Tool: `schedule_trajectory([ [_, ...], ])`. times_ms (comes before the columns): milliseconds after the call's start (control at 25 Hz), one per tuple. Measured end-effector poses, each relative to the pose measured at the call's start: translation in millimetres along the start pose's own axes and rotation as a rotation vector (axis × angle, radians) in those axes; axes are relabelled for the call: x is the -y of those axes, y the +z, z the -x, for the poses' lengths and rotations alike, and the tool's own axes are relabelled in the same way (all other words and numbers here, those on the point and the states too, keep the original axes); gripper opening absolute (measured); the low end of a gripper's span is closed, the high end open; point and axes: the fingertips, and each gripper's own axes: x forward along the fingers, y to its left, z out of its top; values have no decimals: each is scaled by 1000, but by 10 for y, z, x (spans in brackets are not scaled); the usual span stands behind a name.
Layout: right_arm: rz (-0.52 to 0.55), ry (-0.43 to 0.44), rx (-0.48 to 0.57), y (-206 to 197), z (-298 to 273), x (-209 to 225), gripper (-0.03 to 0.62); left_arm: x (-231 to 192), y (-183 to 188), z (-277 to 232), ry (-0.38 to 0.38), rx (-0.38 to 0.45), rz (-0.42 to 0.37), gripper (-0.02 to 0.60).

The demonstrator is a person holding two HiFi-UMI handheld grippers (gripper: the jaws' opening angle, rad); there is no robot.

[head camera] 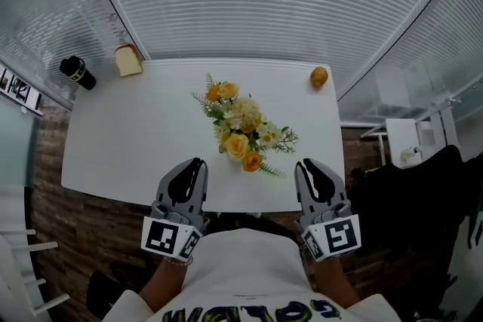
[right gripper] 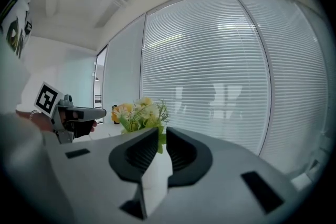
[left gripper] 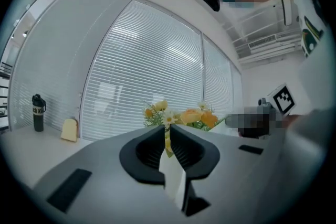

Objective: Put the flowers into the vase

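Note:
A bunch of yellow, orange and white flowers (head camera: pixel 240 128) with green sprigs stands in the middle of the white table (head camera: pixel 128 139); I can make out no vase beneath the blooms. My left gripper (head camera: pixel 199 162) hovers at the table's near edge, left of the bunch, jaws all but closed with nothing between them. My right gripper (head camera: pixel 307 164) hovers at the near edge on the right, jaws a narrow slit apart and empty. The flowers (left gripper: pixel 181 115) show beyond the left jaws in the left gripper view, and the flowers (right gripper: pixel 137 113) beyond the right jaws in the right gripper view.
A black bottle (head camera: pixel 78 72) and a slice of bread (head camera: pixel 128 60) stand at the far left corner. A small orange fruit (head camera: pixel 319 76) lies at the far right corner. Window blinds ring the table's far side. A dark chair (head camera: pixel 423 192) stands to the right.

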Motion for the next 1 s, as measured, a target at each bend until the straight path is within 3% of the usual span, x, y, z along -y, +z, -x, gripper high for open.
schedule_trajectory([
  [1000,23,-1,13,78,-3,80,52,136,95,-110,-37,27,-7,43],
])
